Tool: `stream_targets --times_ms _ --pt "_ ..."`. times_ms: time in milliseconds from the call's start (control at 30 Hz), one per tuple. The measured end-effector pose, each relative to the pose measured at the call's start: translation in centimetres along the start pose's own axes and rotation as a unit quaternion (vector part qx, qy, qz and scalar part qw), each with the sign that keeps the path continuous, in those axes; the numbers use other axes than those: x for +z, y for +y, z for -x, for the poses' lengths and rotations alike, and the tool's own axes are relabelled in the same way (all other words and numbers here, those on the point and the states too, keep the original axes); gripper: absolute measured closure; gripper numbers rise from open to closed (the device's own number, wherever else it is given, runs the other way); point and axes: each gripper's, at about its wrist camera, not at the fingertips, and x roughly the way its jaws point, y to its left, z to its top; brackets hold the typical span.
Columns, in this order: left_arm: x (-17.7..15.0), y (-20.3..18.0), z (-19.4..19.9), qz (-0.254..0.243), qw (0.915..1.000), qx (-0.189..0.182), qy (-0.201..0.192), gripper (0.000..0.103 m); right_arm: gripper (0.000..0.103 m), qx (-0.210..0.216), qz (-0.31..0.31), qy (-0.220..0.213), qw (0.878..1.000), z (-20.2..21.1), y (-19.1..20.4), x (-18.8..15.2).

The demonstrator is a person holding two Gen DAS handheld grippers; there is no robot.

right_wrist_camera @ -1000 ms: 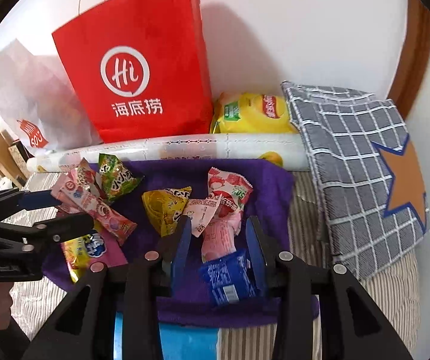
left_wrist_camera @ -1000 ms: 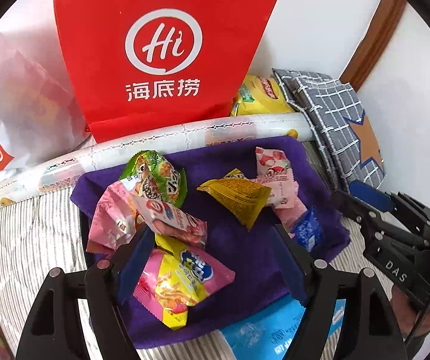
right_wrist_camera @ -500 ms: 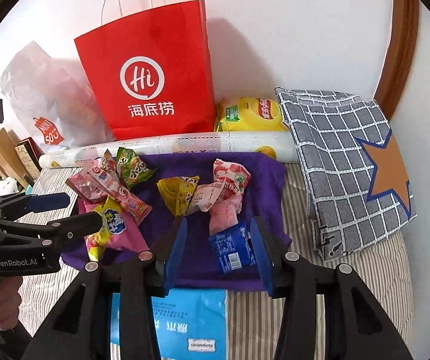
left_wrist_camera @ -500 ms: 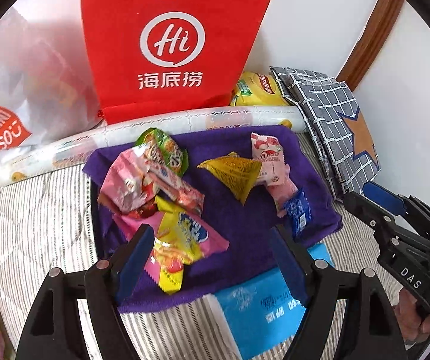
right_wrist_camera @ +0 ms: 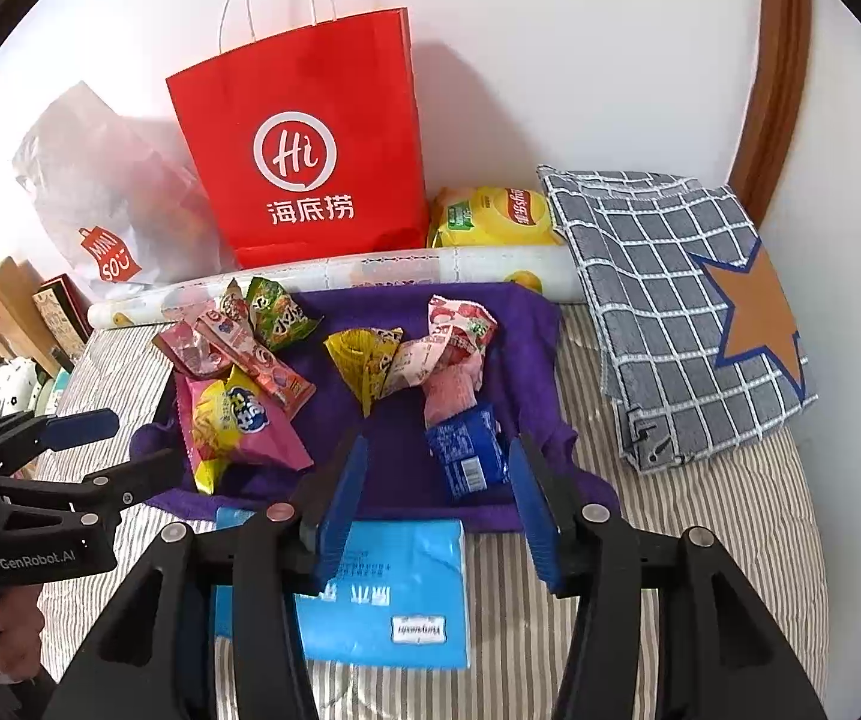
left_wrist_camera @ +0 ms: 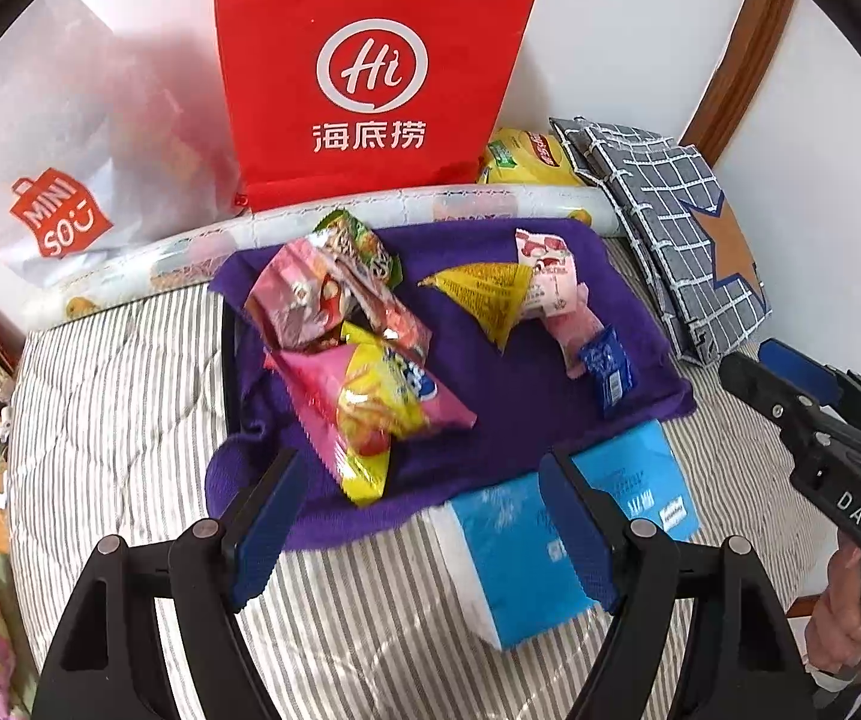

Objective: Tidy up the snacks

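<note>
Several snack packets lie on a purple cloth (right_wrist_camera: 406,480) spread over striped bedding. On its left is a pink-and-yellow packet (left_wrist_camera: 370,402), with a long pink packet (right_wrist_camera: 250,360) and a green one (right_wrist_camera: 274,312) behind it. A yellow triangular packet (right_wrist_camera: 364,360) and a strawberry packet (right_wrist_camera: 460,324) sit mid-cloth. A small blue packet (right_wrist_camera: 466,450) lies flat near the front right. My right gripper (right_wrist_camera: 439,462) hovers above it, jaws opening, pads clear of it. My left gripper (left_wrist_camera: 418,480) is open over the cloth's front edge, holding nothing.
A blue tissue pack (right_wrist_camera: 394,600) lies in front of the cloth. Behind it are a patterned roll (right_wrist_camera: 370,270), a red paper bag (right_wrist_camera: 310,150), a white plastic bag (right_wrist_camera: 100,210) and a yellow chips bag (right_wrist_camera: 490,216). A grey checked cushion (right_wrist_camera: 670,300) lies at the right.
Both grippers have drawn back and upward from the cloth. The right jaws have widened and the blue packet stays lying on the cloth. The tissue pack has come into view.
</note>
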Motion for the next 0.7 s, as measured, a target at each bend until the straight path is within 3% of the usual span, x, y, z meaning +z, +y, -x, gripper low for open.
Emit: stream_targets --times_ms 300,400,567,700 --pt "-2.4 -0.3 2.8 0.01 0.9997 0.007 -0.021 0.025 0.053 -0.002 -0.005 -0.007 1.0 2.8 0.2 -1.6" --pt "-3.2 -0.4 3.9 0.014 0.9994 0.009 -0.031 0.025 0.046 -0.007 -0.004 -0.014 1.0 4.1 0.4 -2.2" --pt "-4.8 -0.6 6.1 0.023 0.9985 0.005 -0.05 0.025 0.045 -0.002 -0.008 -0.017 1.0 6.2 0.4 -3.5" --pt "-6.0 -1.0 7.7 0.025 0.9975 0.005 -0.065 0.021 0.032 -0.012 -0.004 -0.032 0.999 8.3 0.5 -5.0"
